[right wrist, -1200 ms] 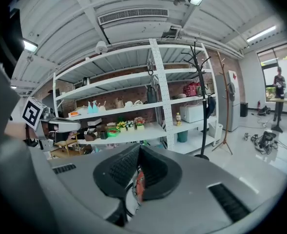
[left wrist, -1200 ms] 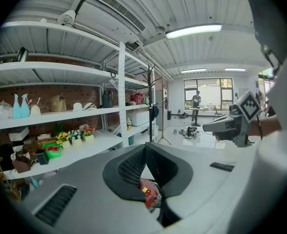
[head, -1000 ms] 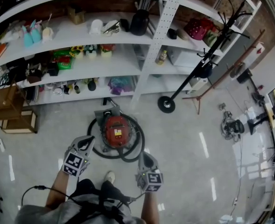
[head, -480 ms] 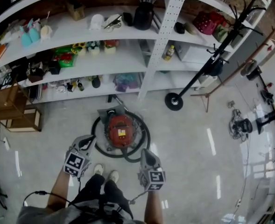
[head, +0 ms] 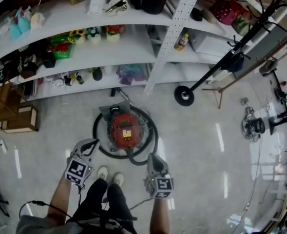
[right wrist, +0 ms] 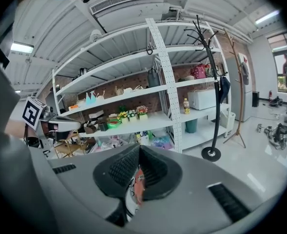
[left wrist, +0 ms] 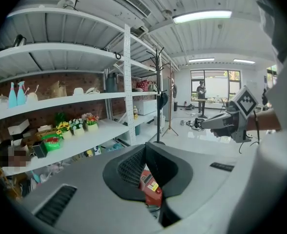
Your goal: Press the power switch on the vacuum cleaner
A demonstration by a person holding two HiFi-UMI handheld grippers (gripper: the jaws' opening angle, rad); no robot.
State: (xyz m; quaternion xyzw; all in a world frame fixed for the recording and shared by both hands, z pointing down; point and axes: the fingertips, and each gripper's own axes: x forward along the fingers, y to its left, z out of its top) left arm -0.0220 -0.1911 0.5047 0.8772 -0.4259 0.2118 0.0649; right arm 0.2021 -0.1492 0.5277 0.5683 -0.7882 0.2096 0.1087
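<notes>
Red vacuum cleaner (head: 125,133) on floor (head: 197,145), left tool (head: 91,144) and right tool (head: 152,157) both closed, empty

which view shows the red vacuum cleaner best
The head view: the whole vacuum cleaner is in sight from above, with its hose looped round it. The left gripper view and the right gripper view each catch only a red sliver of it low between their own jaws.

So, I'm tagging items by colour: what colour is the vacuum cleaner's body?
Red; the vacuum cleaner shows it best in the head view.
</notes>
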